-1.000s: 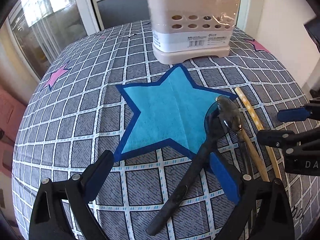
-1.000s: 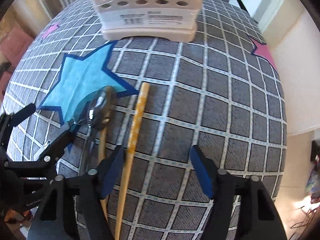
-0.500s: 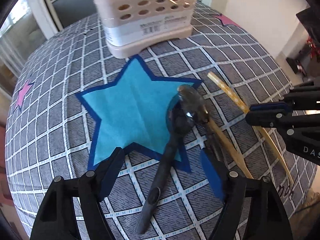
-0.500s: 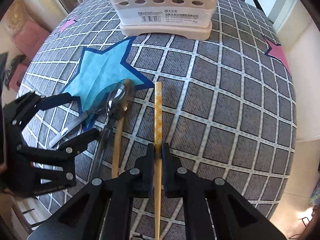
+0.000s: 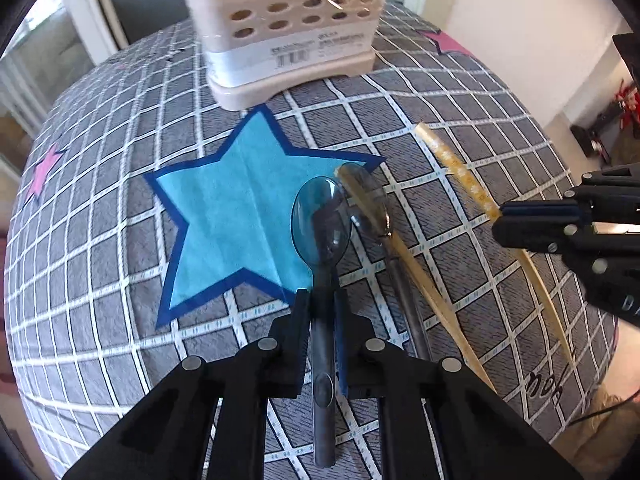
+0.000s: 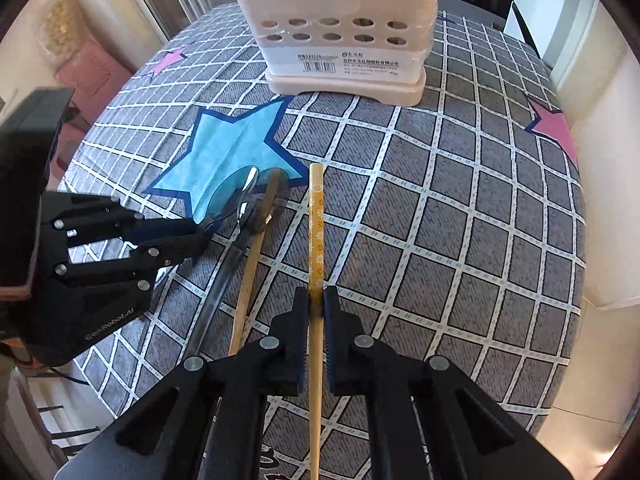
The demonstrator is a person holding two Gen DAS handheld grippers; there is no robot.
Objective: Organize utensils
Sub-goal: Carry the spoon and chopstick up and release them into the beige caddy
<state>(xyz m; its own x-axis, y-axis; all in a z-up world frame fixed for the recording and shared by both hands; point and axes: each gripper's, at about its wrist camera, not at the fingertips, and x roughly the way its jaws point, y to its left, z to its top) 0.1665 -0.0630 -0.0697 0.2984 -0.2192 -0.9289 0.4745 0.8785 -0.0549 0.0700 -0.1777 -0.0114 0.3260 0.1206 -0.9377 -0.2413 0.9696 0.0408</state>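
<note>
The left gripper [image 5: 322,304] is pinched tight on the blue see-through spoon [image 5: 323,228], whose bowl sits over the blue star [image 5: 236,216]. The right gripper [image 6: 316,304] squeezes the flowered chopstick [image 6: 316,216]. Another spoon and chopstick, hard to tell apart, lie between them. The beige holder [image 6: 340,28] stands behind.

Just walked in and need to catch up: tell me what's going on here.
A person with two handheld grippers is sorting utensils on a checked cloth. The left gripper is shut on a blue spoon; the right gripper is shut on a patterned chopstick. A metal spoon and a plain chopstick lie between them. The holder stands at the far side, already holding some utensils.
</note>
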